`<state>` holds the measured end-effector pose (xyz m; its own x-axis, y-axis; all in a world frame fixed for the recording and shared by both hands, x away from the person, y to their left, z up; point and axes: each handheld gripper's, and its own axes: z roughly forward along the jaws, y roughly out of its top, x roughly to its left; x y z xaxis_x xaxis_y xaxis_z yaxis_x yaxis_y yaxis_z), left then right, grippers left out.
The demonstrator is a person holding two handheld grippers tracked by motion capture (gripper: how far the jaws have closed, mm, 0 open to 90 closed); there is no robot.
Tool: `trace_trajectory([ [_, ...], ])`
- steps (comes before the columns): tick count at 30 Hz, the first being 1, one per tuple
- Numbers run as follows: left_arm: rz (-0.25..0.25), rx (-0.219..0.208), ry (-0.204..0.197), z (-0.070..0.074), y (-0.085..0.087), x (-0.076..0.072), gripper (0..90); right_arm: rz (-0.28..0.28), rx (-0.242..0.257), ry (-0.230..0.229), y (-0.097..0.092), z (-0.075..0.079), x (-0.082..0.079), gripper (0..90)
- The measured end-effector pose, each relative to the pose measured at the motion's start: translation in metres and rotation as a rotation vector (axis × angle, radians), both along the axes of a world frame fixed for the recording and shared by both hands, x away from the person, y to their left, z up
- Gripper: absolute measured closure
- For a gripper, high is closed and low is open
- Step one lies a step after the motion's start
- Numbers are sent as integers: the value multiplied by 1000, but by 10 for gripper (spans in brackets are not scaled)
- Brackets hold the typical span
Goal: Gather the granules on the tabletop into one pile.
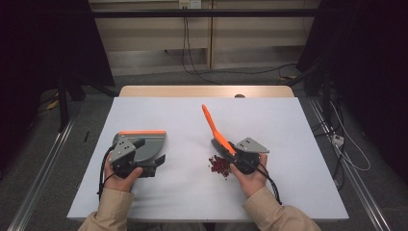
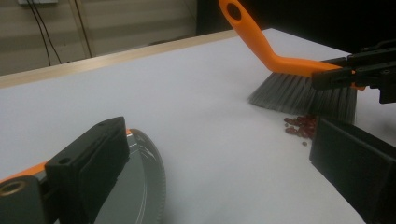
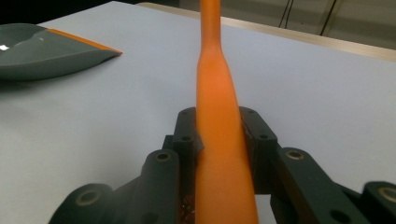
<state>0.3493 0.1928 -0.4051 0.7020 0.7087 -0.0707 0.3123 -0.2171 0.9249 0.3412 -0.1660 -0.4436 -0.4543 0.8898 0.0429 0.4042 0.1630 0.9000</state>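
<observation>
Sweeping job, mid-stroke. Right hand-held gripper [image 1: 230, 153] pinched tight on the orange back of the brush [image 1: 215, 130], jaws pressed to either side of the handle [image 3: 219, 121], which rises up and away from it. Grey bristles [image 2: 299, 95] sit on the white bench [image 1: 288, 125], touching the near edge of a small heap of dark red bits [image 1: 219, 165] just in front of the right hand.

Left hand-held gripper [image 1: 156, 163] closed on the rear of the dustpan [image 1: 144, 144] — grey pan, orange trim [image 1: 142, 132], lying flat on the bench well apart from the heap, its mouth towards it.

Handling, as a judgement: brush is light hard plastic, handle stiff and smooth, so it may twist in the jaws; the hold low near the head looks the right spot for control. Bristles soft, will splay under pressure. The bits look small, loose and light — likely to scatter or roll if swept fast. Pan light, thin-lipped, may skate unless pressed down.

No brand, label or writing legible on anything.
</observation>
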Motion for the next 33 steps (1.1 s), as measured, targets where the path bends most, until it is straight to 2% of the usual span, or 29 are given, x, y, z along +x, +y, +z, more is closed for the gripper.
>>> trace_trajectory([
  [5, 1, 1, 1, 0, 1, 0, 45, 9, -1, -3, -3, 2, -2, 709],
  [9, 1, 0, -1, 1, 2, 1, 45, 3, 21, -10, -10, 7, 1, 709],
  [13, 2, -2, 2, 1, 3, 1, 45, -15, 42, -14, -23, 15, 7, 709],
  [16, 2, -3, 3, 1, 2, 1, 45, -30, 32, -9, -35, 16, 13, 709],
  [22, 0, -5, 12, 0, 2, 1, 45, -65, 14, 25, -53, 10, 20, 709],
  [25, -8, 1, 13, 0, 1, 1, 45, -64, 1, 50, -57, 4, 20, 708],
  [26, -7, -1, 14, 0, 1, 1, 45, -59, -3, 44, -58, 4, 19, 708],
  [30, -11, 4, 15, 0, 0, 1, 45, -50, -2, 78, -59, 8, 20, 691],
  [33, -12, 3, 16, 0, 0, 1, 45, -40, -13, 124, -58, 13, 24, 628],
])
